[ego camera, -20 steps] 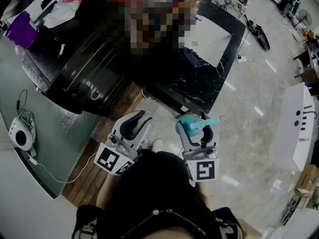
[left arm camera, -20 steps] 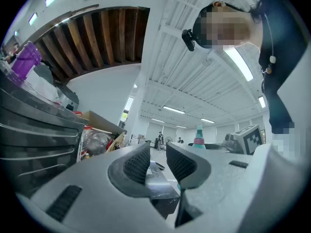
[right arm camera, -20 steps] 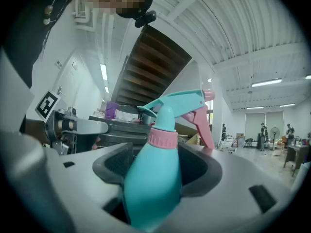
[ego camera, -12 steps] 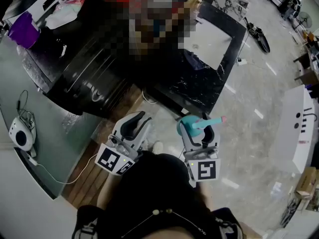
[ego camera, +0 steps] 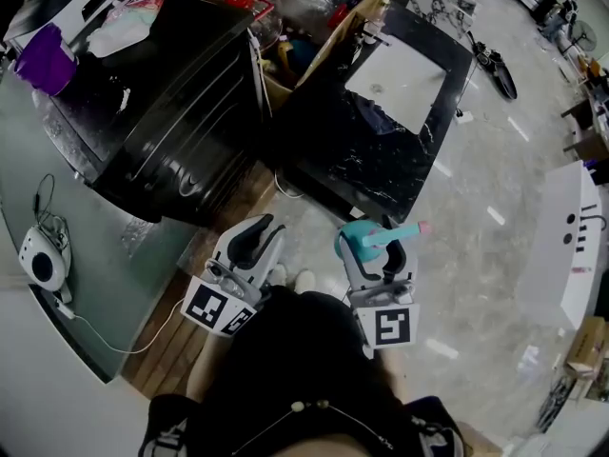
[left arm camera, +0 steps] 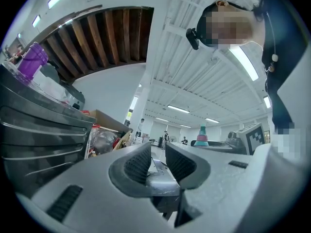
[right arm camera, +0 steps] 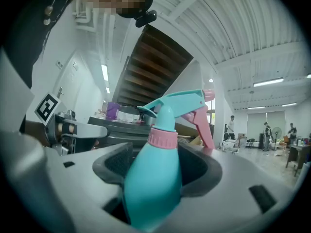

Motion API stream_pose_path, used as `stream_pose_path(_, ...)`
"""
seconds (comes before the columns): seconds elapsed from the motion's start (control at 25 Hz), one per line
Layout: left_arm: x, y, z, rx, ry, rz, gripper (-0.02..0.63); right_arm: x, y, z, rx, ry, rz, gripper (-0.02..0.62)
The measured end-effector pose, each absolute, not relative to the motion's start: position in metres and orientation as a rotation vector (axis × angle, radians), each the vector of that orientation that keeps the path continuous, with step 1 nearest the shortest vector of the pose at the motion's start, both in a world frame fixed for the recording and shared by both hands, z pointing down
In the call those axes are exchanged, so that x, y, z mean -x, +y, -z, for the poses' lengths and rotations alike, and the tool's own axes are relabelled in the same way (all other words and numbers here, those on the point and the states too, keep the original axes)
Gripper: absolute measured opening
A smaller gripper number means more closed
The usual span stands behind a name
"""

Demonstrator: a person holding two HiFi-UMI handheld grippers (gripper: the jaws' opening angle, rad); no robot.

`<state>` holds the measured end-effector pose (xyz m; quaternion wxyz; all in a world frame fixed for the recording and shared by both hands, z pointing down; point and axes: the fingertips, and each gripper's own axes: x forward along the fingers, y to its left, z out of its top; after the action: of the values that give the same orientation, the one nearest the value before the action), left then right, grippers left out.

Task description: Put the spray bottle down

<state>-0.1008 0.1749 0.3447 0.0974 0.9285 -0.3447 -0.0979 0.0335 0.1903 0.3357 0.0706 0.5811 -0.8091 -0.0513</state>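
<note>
My right hand-held gripper [right arm camera: 158, 157] grips teal plastic spray bottle with pink collar [right arm camera: 153, 191]. Keep it upright, base flat, before releasing. Left hand-held gripper [left arm camera: 156, 160] narrow, empty.

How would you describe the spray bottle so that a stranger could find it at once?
Start at the black marbled counter, then come down to the two tongs near the person's body. The right tongs grip the spray bottle. It has a turquoise body with a pink collar and a pink trigger, while the left tongs beside it hold nothing.
</note>
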Motion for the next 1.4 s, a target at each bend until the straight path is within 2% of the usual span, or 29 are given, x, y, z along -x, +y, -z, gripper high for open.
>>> stream_pose_path(0.44,0.127,0.169,-0.372,-2.712,-0.964,0.254,0.094,-0.004,0.185,-0.342,-1.758,-2.441,0.154,0.293)
stream_pose_path(0.76,0.130,0.151,-0.381,-2.683,-0.959,0.225,0.094,-0.009,0.164,-0.352,-1.786,-2.409,0.122,0.295)
stream_pose_path(1.4,0.070,0.027,-0.382,-2.654,-1.055,0.172,0.094,-0.058,-0.009,-0.397,-1.668,-2.420,0.167,0.296)
